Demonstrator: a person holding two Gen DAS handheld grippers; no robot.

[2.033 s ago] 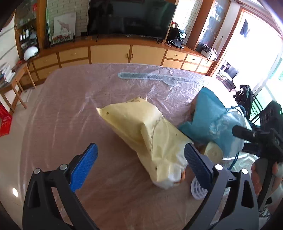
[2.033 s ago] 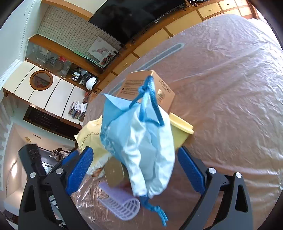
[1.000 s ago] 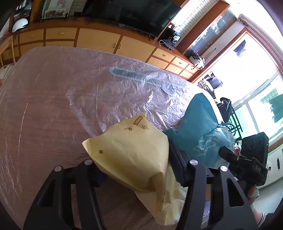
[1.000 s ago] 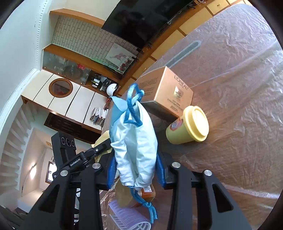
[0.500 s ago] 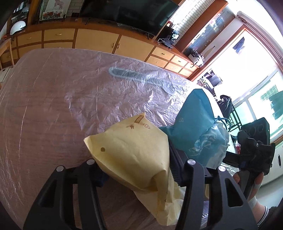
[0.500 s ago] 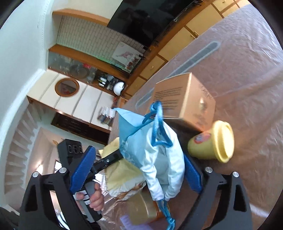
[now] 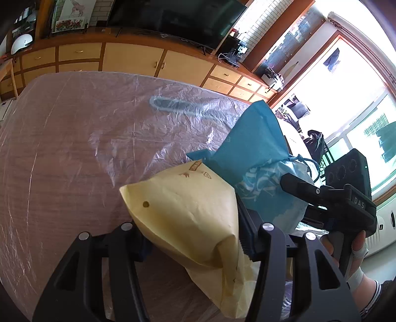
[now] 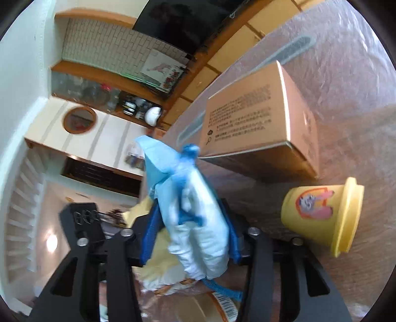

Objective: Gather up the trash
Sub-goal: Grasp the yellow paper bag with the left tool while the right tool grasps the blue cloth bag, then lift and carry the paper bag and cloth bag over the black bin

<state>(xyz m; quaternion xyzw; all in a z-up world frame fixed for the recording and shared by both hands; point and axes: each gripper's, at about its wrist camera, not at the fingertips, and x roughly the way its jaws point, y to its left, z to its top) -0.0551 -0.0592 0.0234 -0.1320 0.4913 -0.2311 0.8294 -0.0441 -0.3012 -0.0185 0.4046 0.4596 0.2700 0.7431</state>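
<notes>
L gripper (image 7: 190,237) is clamped on the yellow bag (image 7: 188,218), jaws narrow, pads pressing both sides, bag lifted off the table (image 7: 61,153). R gripper (image 8: 190,237) has just been closing; jaws now narrow and pinch the blue bag (image 8: 195,218), w/ its cord hanging below the fingers. In the L view the blue bag sits just beside the yellow one, to its right, touching it. A hand (image 7: 356,257) holds the R gripper's handle. Past the R jaws a yellow cup (image 8: 321,218) lies on its side on the plastic-covered table, a box (image 8: 259,123) just behind it. Cabinets (image 7: 133,59) and TV (image 7: 178,19) at the far wall.
</notes>
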